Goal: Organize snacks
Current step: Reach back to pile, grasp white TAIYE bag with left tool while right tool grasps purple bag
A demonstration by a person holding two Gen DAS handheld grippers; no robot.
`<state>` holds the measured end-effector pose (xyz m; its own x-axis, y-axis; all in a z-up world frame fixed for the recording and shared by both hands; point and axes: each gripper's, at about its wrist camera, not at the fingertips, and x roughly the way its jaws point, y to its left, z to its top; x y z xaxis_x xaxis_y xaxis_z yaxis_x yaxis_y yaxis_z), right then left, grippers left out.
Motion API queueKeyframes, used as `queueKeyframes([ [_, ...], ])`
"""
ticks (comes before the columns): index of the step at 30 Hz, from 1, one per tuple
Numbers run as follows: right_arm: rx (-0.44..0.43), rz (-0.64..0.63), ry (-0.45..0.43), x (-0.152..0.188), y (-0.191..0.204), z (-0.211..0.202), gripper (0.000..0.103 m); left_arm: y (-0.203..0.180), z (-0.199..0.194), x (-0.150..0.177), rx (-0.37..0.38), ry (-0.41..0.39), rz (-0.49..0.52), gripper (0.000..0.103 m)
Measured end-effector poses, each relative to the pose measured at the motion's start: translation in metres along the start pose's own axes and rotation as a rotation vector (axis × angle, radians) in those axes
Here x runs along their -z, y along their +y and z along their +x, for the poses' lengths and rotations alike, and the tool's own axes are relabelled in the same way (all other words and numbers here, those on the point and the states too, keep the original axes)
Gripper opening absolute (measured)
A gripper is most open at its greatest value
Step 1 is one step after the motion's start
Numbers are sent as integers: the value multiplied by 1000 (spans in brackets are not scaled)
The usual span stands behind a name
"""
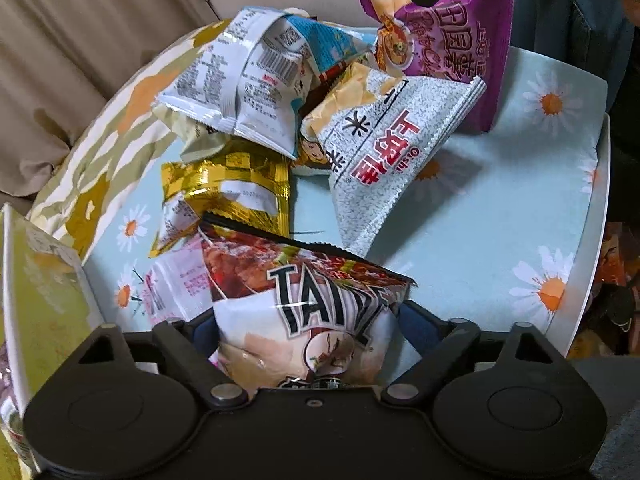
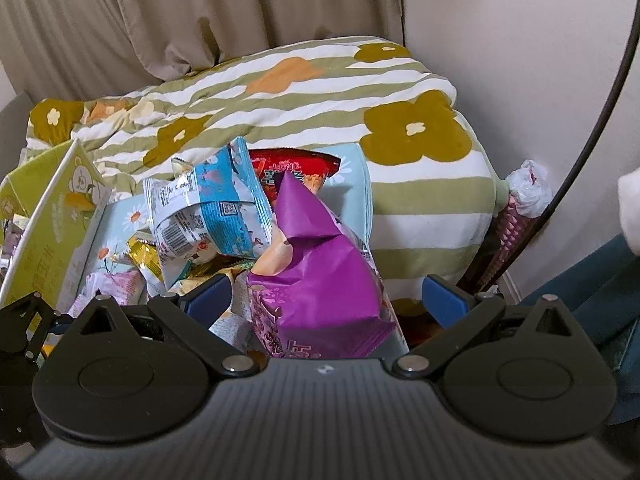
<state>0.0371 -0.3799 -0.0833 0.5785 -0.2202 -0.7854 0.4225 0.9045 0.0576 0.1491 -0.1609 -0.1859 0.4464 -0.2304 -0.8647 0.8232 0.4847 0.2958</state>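
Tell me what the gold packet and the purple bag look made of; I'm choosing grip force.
Gold packet: looks like metallised foil film, mirror-glossy, with sharp bright creases. Purple bag: likely thin plastic film with a satin sheen, folding into soft puffy ridges, so probably air-filled and easily crushed.

Two black handheld grippers showing blue pads

The left gripper [image 1: 306,322] and right gripper [image 2: 326,294] are showing matte black bodies — round side discs, silver pivot screws, angled linkage arms — and the right one is wearing a ribbed grey top plate.
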Motion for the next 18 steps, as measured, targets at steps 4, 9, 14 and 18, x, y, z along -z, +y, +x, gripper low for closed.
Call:
queueKeyframes([
  [4,-7,-22,7,1,4,6,103,0,1,2,-11,-3,-14,86],
  [9,-12,-52,11,0,7,13,103,2,-4,5,-15,-4,-44,77],
  [14,-13,-87,29,0,9,23,103,4,-8,6,-24,-7,-84,71],
  [18,-16,-113,40,0,9,30,103,4,-12,6,-30,-13,-130,68],
])
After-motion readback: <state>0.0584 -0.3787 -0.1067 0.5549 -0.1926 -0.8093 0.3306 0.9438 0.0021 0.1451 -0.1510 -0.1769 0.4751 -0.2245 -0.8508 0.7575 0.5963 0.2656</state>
